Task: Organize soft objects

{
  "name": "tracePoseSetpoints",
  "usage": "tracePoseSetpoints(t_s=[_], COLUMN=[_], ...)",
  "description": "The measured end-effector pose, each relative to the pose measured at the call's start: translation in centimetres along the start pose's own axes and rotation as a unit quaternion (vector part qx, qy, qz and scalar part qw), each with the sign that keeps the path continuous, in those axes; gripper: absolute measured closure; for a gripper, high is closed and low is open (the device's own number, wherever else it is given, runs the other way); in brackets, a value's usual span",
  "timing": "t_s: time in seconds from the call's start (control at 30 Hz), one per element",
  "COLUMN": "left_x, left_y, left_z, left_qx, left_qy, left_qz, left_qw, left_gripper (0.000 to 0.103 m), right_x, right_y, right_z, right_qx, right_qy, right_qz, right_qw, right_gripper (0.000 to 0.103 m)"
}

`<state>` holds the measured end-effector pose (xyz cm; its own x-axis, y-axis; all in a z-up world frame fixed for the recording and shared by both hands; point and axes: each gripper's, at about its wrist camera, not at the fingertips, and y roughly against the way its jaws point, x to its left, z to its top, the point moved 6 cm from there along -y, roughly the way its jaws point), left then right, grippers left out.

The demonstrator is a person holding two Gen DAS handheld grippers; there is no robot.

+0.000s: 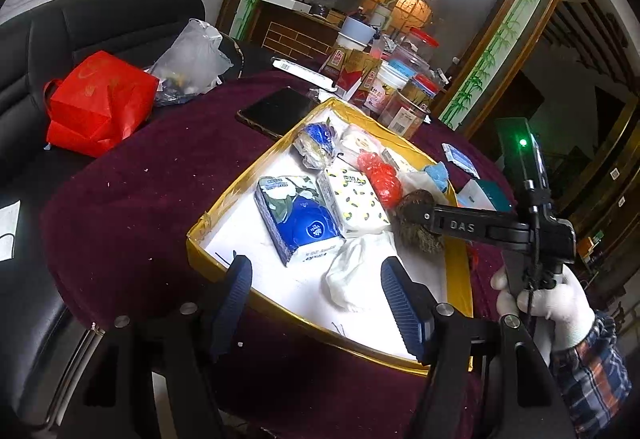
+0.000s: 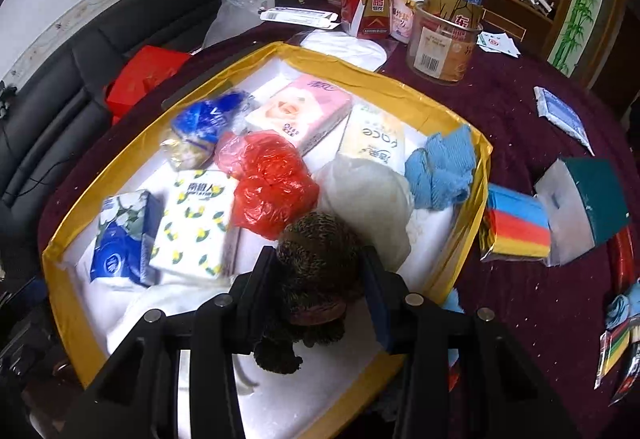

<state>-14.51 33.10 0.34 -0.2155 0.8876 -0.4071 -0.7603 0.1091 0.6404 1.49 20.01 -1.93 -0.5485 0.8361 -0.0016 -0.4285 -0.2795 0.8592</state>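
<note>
A yellow-rimmed white tray holds soft items: a blue tissue pack, a lemon-print tissue pack, a red plastic bag, a pink tissue pack, a blue cloth and a white cloth. My right gripper is shut on a brown knitted plush toy just above the tray's near right part. In the left wrist view that gripper and plush toy hang over the tray. My left gripper is open at the tray's near rim, with a crumpled white cloth lying just ahead.
The tray sits on a maroon tablecloth. To its right lie a pack of coloured sponges and a teal box. Jars and cartons crowd the far side. A phone lies beside the tray, and a red bag sits on a black sofa.
</note>
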Motion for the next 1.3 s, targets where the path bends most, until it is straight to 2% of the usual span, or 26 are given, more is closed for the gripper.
tracePoseSetpoints(t_s=[0.07,0.13,0.23,0.33,0.47,0.53,0.63,0.73,0.8,0.93,1.03,1.13,1.23,1.3], left_x=[-0.2,-0.5,-0.8,-1.3,-3.1,-4.4,-7.3,-10.9,-13.4,-17.9,-20.5,-22.7,-24.3,-24.8], left_y=[0.1,0.5,1.0,1.3,1.6,1.7,1.5,0.9,0.4,-0.8,-2.1,-3.3,-3.5,-3.2], left_z=[0.0,0.0,0.1,0.1,-0.1,-0.3,-0.8,-1.8,-2.8,-5.2,-7.0,-9.0,-10.5,-11.2], left_qx=[0.001,-0.002,-0.008,-0.01,-0.008,-0.007,0.001,0.018,0.032,0.071,0.099,0.129,0.145,0.15], left_qy=[-0.001,-0.003,-0.003,-0.003,-0.016,-0.029,-0.055,-0.087,-0.112,-0.156,-0.179,-0.198,-0.216,-0.23], left_qz=[-0.002,-0.004,-0.003,-0.007,-0.025,-0.036,-0.06,-0.083,-0.097,-0.125,-0.131,-0.136,-0.142,-0.142], left_qw=[1.0,1.0,1.0,0.9999,0.9995,0.9989,0.9967,0.9926,0.9885,0.9773,0.97,0.9621,0.955,0.9511], left_gripper=[0.033,0.031,0.027,0.024,0.022,0.017,0.011,0.01,0.01,0.01,0.01,0.011,0.011,0.011], right_x=[-0.1,-0.4,-1.4,-2.8,-6.1,-8.6,-13.5,-19.0,-23.3,-29.2,-32.7,-34.0,-33.5,-33.6], right_y=[-0.1,0.4,2.3,5.0,8.9,10.6,12.8,14.2,15.1,16.7,17.2,16.3,14.4,13.2], right_z=[0.0,-0.2,-0.4,-1.2,-3.8,-5.4,-8.3,-11.2,-13.6,-17.5,-19.8,-20.1,-18.6,-17.3], right_qx=[-0.001,-0.009,-0.034,-0.068,-0.111,-0.128,-0.147,-0.152,-0.156,-0.166,-0.168,-0.158,-0.144,-0.136], right_qy=[-0.001,-0.02,-0.053,-0.06,-0.069,-0.081,-0.11,-0.156,-0.202,-0.269,-0.311,-0.317,-0.312,-0.313], right_qz=[0.001,0.026,0.061,0.065,0.047,0.028,-0.017,-0.05,-0.065,-0.08,-0.084,-0.062,-0.037,-0.04], right_qw=[1.0,0.999,0.996,0.994,0.99,0.988,0.983,0.975,0.965,0.945,0.932,0.933,0.938,0.939], right_gripper=[0.059,0.054,0.045,0.044,0.041,0.037,0.036,0.036,0.036,0.036,0.036,0.036,0.036,0.036])
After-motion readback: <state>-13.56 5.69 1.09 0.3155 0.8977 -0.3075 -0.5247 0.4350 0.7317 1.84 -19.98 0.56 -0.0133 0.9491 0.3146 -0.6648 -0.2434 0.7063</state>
